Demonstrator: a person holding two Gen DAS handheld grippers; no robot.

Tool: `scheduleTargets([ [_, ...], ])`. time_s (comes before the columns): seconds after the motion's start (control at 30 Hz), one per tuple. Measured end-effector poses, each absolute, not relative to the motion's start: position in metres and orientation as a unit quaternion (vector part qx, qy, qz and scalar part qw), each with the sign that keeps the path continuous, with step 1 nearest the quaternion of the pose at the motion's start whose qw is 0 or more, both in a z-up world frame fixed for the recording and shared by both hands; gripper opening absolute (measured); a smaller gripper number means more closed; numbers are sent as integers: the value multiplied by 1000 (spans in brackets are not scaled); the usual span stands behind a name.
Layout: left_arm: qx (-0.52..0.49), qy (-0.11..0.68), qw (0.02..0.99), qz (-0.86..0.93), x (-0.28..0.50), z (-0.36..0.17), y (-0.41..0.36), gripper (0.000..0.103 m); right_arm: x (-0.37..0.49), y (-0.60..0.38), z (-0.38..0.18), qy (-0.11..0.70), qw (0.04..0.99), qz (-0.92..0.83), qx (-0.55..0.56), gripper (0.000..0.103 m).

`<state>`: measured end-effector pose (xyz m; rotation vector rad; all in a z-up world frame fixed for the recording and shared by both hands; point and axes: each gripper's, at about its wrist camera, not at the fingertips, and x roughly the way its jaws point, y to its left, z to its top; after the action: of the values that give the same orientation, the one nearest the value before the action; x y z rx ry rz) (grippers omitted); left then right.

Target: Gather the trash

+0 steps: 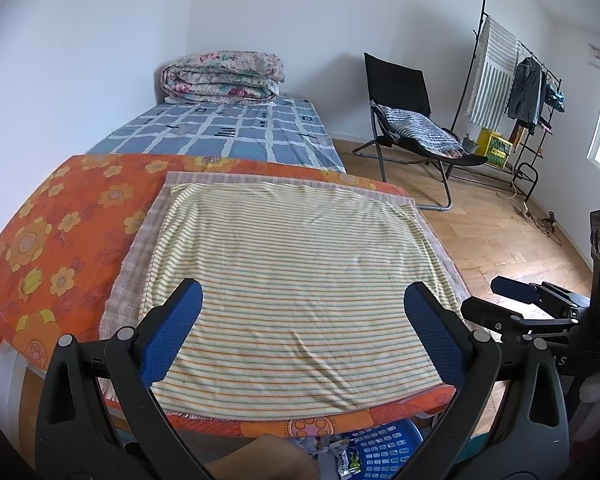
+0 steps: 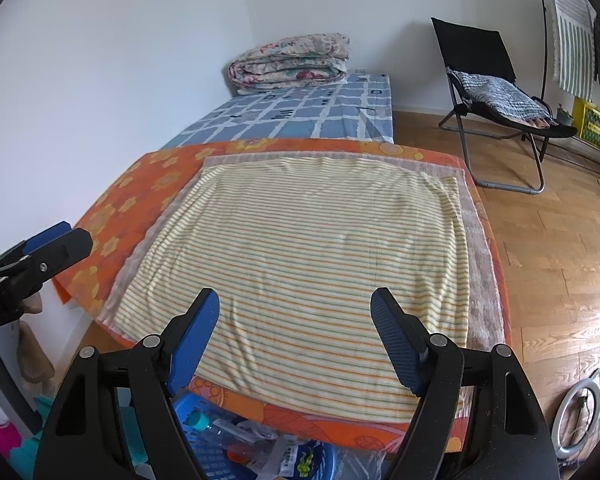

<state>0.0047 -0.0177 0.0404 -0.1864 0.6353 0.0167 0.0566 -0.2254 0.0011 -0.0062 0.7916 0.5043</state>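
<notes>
My left gripper [image 1: 303,286] hangs open over the near edge of a yellow striped cloth [image 1: 300,248], with nothing between its blue pads. My right gripper [image 2: 295,296] is open too, empty above the same cloth [image 2: 312,232]. Below the table's front edge sits a blue plastic basket [image 1: 384,450] [image 2: 204,444] holding trash: crumpled wrappers [image 2: 300,460], a clear bottle with a teal cap [image 2: 198,418] and a small packet [image 1: 348,460]. No trash shows on the cloth. One finger [image 1: 514,291] of the right gripper shows at the right of the left wrist view.
The striped cloth lies on an orange floral tablecloth [image 1: 60,232]. Behind it are a bed with a blue checked sheet [image 1: 228,132] and a folded quilt [image 1: 224,78]. A black folding chair [image 1: 404,120], a clothes rack [image 1: 528,80] and a ring light [image 2: 580,416] stand on the wooden floor to the right.
</notes>
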Motion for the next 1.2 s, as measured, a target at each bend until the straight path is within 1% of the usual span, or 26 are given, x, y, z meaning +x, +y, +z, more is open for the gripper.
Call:
scheduleTargets([
  [0.43, -95, 326, 940, 7, 2, 25, -18, 102, 57, -228, -1, 384, 892, 240, 5, 78],
  [1.2, -85, 329, 940, 15, 0, 29, -21, 102, 58, -226, -10, 400, 885, 239, 10, 78],
])
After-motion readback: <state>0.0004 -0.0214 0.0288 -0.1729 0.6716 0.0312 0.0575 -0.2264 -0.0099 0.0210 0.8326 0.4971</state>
